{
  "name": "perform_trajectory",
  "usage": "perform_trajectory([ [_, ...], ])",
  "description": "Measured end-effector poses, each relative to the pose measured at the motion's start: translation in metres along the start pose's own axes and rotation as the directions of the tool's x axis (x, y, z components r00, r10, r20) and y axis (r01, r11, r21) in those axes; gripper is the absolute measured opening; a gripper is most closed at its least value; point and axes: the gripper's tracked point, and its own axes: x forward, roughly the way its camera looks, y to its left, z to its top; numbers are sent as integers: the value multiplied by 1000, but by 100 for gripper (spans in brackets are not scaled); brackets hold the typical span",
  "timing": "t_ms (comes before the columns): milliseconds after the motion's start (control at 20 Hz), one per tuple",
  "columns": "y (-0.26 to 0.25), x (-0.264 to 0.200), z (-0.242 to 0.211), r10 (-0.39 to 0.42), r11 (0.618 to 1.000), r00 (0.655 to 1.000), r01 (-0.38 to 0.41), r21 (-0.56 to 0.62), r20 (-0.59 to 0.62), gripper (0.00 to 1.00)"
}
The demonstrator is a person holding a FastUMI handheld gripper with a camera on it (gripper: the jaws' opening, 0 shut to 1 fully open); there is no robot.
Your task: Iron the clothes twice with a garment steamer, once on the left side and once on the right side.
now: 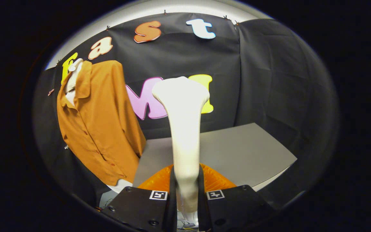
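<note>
The jaws were pinched on the steamer (185,135), one finger (172,193) pressing each side of its white handle low down, so the gripper (185,196) carried it upright. The steamer rose from between the fingers and widened into a broad rounded head at the top, which stood in front of the booth's black wall. Just behind the fingers, at the steamer's foot, an orange ribbed part (155,182) showed on both sides of the handle; what it belonged to could not be told. Beyond it lay a grey counter (246,151), running back to the wall. The shirt (100,122), an orange-brown one with a collar and a buttoned front, hung to the left of the steamer and well apart from it, dressed on a white form (72,82) whose neck showed at the open collar and whose base showed under the hem. The shirt leaned a little, and its hem reached down beside the counter's left edge.
</note>
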Motion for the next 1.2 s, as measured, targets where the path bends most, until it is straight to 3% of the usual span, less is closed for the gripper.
perform_trajectory([
  [250, 97, -29, 9, 45, 999, 993, -44, -11, 108, 29],
  [600, 197, -10, 7, 60, 997, 974, -45, -69, 219, 29],
  [1200, 223, 56, -27, -11, 997, 972, 30, -75, 235, 29],
])
